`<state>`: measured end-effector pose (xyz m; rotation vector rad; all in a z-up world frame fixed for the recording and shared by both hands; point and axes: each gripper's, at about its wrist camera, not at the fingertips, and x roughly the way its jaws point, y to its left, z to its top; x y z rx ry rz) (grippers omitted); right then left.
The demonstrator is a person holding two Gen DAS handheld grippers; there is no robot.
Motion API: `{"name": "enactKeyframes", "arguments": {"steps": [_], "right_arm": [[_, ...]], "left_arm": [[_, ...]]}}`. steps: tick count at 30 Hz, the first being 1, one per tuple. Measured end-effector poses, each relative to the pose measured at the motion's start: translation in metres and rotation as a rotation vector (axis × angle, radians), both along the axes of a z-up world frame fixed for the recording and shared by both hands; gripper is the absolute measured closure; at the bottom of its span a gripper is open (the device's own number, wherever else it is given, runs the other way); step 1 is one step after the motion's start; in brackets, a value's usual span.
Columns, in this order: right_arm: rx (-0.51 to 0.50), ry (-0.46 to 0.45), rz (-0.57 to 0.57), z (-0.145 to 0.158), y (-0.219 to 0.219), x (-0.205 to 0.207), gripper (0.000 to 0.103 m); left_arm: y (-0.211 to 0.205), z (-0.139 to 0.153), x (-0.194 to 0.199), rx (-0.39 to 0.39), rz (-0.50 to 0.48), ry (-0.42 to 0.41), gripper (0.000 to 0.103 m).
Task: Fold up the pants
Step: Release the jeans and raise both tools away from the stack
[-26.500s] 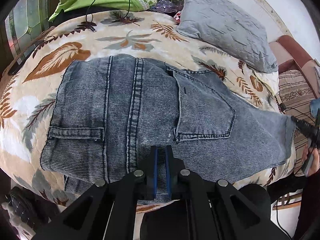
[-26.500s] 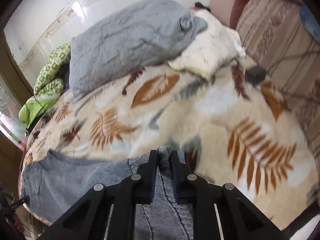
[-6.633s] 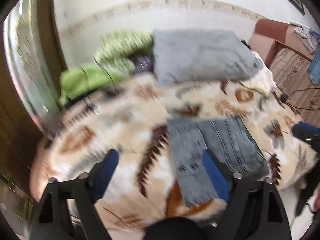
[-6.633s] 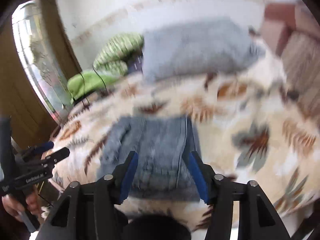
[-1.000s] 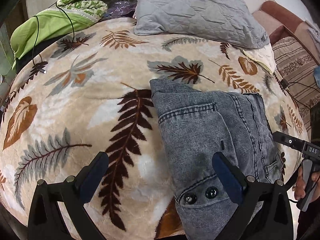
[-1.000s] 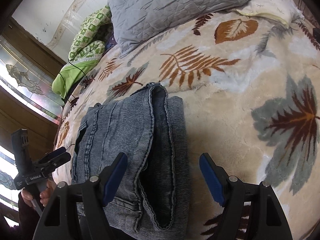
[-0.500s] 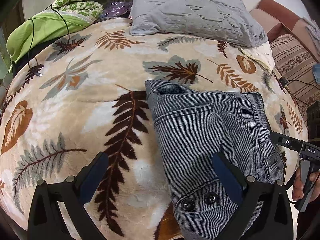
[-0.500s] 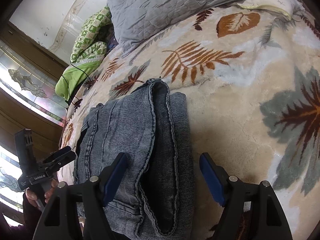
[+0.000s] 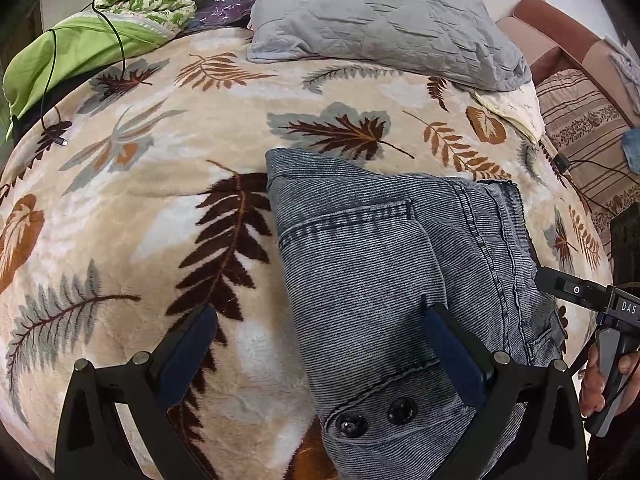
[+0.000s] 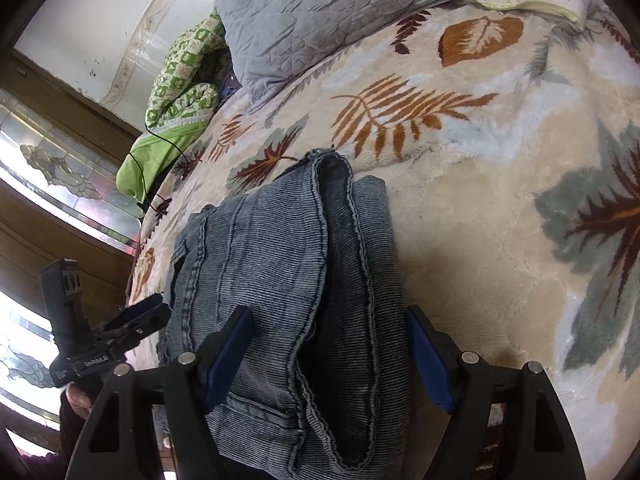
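The blue-grey denim pants lie folded into a compact stack on the leaf-patterned blanket. Their waistband with two dark buttons faces the left wrist camera. My left gripper is open and empty, its jaws standing wide apart over the stack's near left edge. In the right wrist view the stack shows its layered hems. My right gripper is open and empty, its jaws straddling the stack's near end. Each gripper also shows in the other's view: the right one and the left one.
A grey quilted pillow lies at the head of the bed. A green patterned quilt with a black cable sits at the back left. A striped sofa stands to the right. A wooden window frame is on the left.
Both grippers have moved slightly closer to the folded pants, which now fill more of each view. Both stay open. The pants have not moved.
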<state>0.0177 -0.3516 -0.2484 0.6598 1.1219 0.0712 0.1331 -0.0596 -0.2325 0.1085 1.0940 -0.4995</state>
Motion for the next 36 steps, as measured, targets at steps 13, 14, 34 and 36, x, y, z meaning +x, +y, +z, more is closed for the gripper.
{"name": "enactKeyframes", "arguments": {"steps": [13,14,34,36], "right_arm": [[-0.047,-0.003,-0.044,0.011,0.004,-0.005,0.023],[-0.093,-0.02,-0.046,0.018,0.007,-0.009,0.023],[-0.408,-0.251,0.11,0.121,0.116,-0.058,0.023],[-0.411,-0.264,0.108,0.128,0.119,-0.063,0.023]], "left_arm": [[-0.008,0.013,-0.009,0.023,0.017,-0.052,0.0],[-0.007,0.019,-0.014,0.054,0.023,-0.093,0.0],[0.031,0.118,-0.097,0.198,0.214,-0.424,0.0],[0.031,0.124,-0.104,0.199,0.211,-0.439,0.0]]}}
